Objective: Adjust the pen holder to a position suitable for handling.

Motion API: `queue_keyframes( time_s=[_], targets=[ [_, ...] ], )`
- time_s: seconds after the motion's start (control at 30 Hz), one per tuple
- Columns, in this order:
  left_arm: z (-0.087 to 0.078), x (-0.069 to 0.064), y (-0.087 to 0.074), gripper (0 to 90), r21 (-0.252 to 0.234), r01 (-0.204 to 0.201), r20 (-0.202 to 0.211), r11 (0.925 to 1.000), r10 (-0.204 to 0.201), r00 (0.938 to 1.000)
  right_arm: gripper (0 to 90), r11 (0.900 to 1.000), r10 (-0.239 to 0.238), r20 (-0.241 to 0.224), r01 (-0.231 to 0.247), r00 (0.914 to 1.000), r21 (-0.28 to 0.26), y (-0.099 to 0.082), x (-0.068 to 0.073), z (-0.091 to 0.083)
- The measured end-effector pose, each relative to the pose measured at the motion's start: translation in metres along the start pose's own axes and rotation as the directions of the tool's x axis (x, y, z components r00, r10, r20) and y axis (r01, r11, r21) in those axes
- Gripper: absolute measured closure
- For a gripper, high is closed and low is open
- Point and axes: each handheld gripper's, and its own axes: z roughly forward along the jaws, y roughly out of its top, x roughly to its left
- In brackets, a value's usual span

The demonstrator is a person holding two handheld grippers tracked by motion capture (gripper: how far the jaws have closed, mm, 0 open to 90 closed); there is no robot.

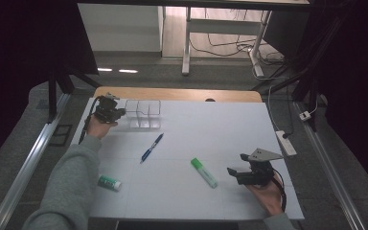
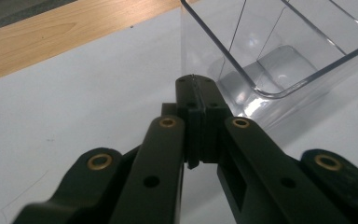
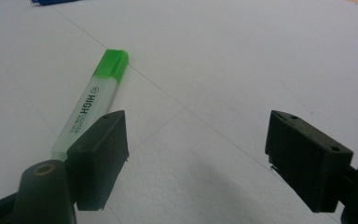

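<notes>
Now the left gripper (image 2: 195, 86), jaws closed on nothing, sits beside the clear box (image 2: 279, 56); the right gripper (image 3: 196, 158) gapes near the highlighter (image 3: 93, 105).

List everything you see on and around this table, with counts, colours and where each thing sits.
clear organizer: 1, transparent, far left of the sheet
blue pen: 1, blue, centre
green highlighter: 1, green and white, right of centre
small tube: 1, white and green, near left
white sheet: 1, covers the wooden table
power strip: 1, white, right of the table
left hand-held gripper: 1, black, shut, beside the organizer
right hand-held gripper: 1, black, open, near the highlighter
</notes>
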Motion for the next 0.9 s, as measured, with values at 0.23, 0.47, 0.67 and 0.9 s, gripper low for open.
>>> queue_keyframes(
  time_s=[0.23,0.47,0.67,0.9],
  targets=[
    [0.004,-0.004,0.001,88.6,0.008,-0.011,0.009,0.9999,0.011,0.9999,20.6,1.0000,0.003,-0.001,-0.003,1.0000,-0.004,0.000,0.000,0.001],
    [0.007,-0.008,0.004,88.6,0.007,-0.023,0.016,0.9997,0.023,0.9996,20.7,1.0000,0.003,-0.002,-0.003,1.0000,0.000,-0.001,-0.001,0.002],
    [0.008,-0.012,0.006,88.6,0.012,-0.034,0.017,0.9993,0.034,0.9993,20.7,1.0000,0.005,-0.007,-0.005,1.0000,0.002,-0.001,-0.001,0.003],
    [0.010,-0.018,0.011,88.6,0.013,-0.045,0.025,0.9989,0.044,0.9987,20.6,1.0000,0.000,-0.007,0.001,1.0000,0.010,-0.001,0.000,0.003]
  ],
)
